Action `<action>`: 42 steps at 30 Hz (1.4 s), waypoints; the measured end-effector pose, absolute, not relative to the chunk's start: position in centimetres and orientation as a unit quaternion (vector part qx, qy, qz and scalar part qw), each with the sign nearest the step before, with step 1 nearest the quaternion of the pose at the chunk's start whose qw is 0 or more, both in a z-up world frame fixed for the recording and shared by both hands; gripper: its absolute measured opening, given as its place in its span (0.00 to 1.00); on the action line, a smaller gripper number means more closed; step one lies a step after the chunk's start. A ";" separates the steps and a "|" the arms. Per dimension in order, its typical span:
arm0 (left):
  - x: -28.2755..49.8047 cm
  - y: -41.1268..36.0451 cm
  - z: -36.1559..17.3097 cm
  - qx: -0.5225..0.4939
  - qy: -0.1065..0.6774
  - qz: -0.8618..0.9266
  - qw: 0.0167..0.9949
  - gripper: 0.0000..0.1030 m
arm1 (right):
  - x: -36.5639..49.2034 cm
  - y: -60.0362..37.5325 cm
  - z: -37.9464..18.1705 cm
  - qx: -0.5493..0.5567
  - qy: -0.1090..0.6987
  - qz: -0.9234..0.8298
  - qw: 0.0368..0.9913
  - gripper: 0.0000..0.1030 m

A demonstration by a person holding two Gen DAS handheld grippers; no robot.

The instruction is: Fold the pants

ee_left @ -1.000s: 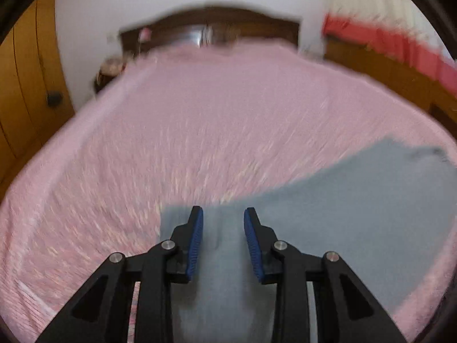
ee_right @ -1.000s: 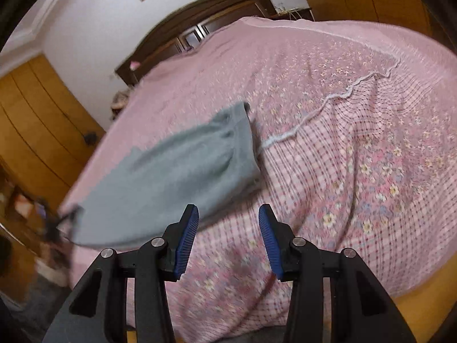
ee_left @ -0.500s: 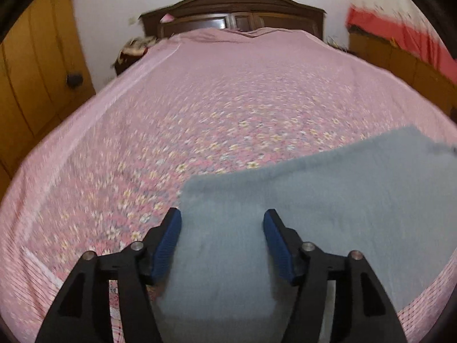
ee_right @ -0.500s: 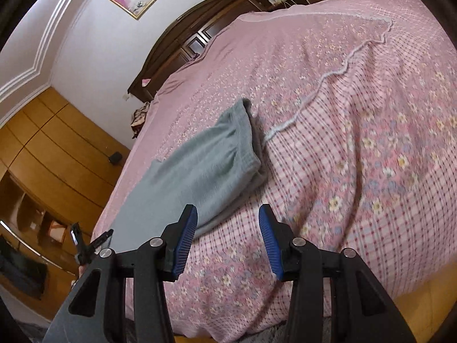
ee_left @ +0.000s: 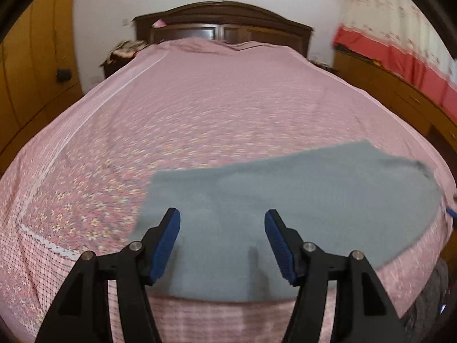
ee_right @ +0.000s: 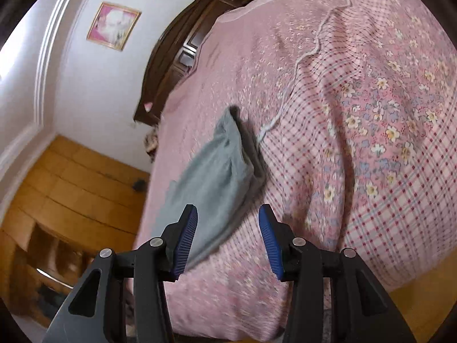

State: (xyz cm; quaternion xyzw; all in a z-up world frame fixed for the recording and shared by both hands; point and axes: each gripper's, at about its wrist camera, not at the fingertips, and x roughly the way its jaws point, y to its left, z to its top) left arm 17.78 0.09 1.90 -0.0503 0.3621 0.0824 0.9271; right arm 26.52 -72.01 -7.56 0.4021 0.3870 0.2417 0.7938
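1. One pair of grey pants [ee_left: 288,200] lies flat near the foot edge of a bed, on a pink floral bedspread [ee_left: 200,108].
2. From the left wrist view the fabric looks smooth and soft, a long folded strip running from lower left to upper right, with one straight short edge at its left end.
3. From the right wrist view the pants [ee_right: 217,171] show a bunched end with a dark opening, lying just beside a white lace trim [ee_right: 297,65] on the bedspread.
4. Left gripper [ee_left: 222,243] hovers over the left end of the pants, its blue-padded jaws spread wide and holding nothing.
5. Right gripper [ee_right: 227,240] has its jaws apart too, empty, above the near edge of the pants.
6. Behind the bed stands a dark wooden headboard [ee_left: 225,23].
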 end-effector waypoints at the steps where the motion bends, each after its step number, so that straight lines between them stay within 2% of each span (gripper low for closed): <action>1: 17.7 -0.7 2.0 -0.040 0.363 0.078 0.928 0.63 | 26.5 -71.8 -7.3 0.397 0.386 0.245 0.796 0.45; 10: 18.8 -4.2 0.6 -0.006 0.384 0.061 0.921 0.63 | 31.6 -68.8 -7.3 0.359 0.411 0.215 0.810 0.45; 15: 18.4 -4.6 0.2 0.004 0.387 0.057 0.920 0.63 | 31.9 -68.8 -7.0 0.350 0.415 0.190 0.818 0.32; 25: 18.4 -3.4 -1.1 -0.019 0.402 0.056 0.914 0.63 | 32.3 -69.8 -8.3 0.363 0.433 0.181 0.805 0.33; 27: 18.3 -3.5 -1.4 -0.018 0.404 0.057 0.913 0.63 | 32.3 -69.3 -8.1 0.347 0.429 0.161 0.818 0.12; 28: 18.3 -3.5 -1.5 -0.018 0.406 0.056 0.912 0.63 | 32.2 -69.1 -8.0 0.346 0.426 0.156 0.821 0.11; 34: 17.9 -3.6 -1.2 0.000 0.404 0.058 0.913 0.63 | 30.9 -70.4 -8.6 0.365 0.433 0.153 0.810 0.13; 37: 17.7 -3.3 -1.2 -0.004 0.404 0.061 0.913 0.63 | 30.5 -72.2 -9.6 0.392 0.437 0.146 0.796 0.23; 39: 17.5 -2.8 -1.3 -0.013 0.405 0.065 0.912 0.63 | 29.8 -73.3 -9.9 0.431 0.425 0.158 0.780 0.25; 42: 17.1 -2.2 -1.3 -0.022 0.403 0.067 0.912 0.63 | 28.8 -73.2 -9.8 0.443 0.420 0.187 0.770 0.41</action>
